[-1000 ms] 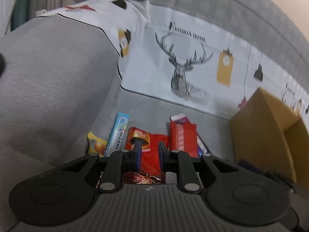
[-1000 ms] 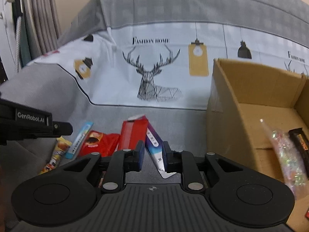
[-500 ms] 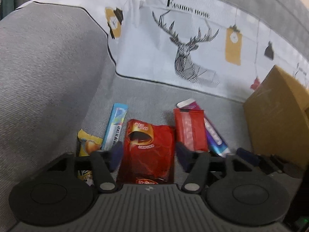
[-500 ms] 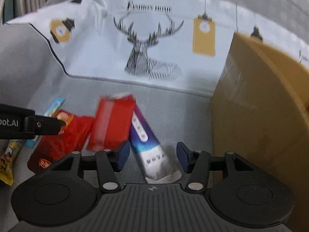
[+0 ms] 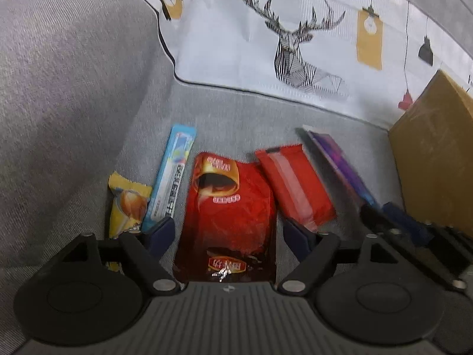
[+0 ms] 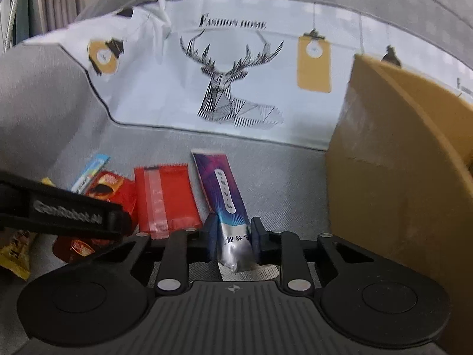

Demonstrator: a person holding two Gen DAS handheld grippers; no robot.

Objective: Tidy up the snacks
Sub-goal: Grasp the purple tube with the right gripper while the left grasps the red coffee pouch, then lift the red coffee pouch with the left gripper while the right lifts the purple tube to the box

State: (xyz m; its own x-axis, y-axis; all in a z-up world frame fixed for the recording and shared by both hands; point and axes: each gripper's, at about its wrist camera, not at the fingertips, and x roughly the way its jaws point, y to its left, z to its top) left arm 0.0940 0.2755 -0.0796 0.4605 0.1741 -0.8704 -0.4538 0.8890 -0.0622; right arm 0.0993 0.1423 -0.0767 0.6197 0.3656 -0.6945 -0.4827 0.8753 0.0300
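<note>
Snack packs lie in a row on the grey sofa seat. My left gripper is open, its fingers on either side of the red coffee pouch. Left of it lie a blue stick pack and a yellow pack; right of it a red wafer pack. My right gripper has closed on the near end of the purple stick pack. The cardboard box stands to the right.
A white deer-print cushion lines the sofa back. The grey armrest rises on the left. The left gripper's body crosses the right wrist view at the left, over the red packs.
Both grippers moved down toward the snacks and opened. The left now straddles the red coffee pouch; the right then closed on the purple stick pack.
</note>
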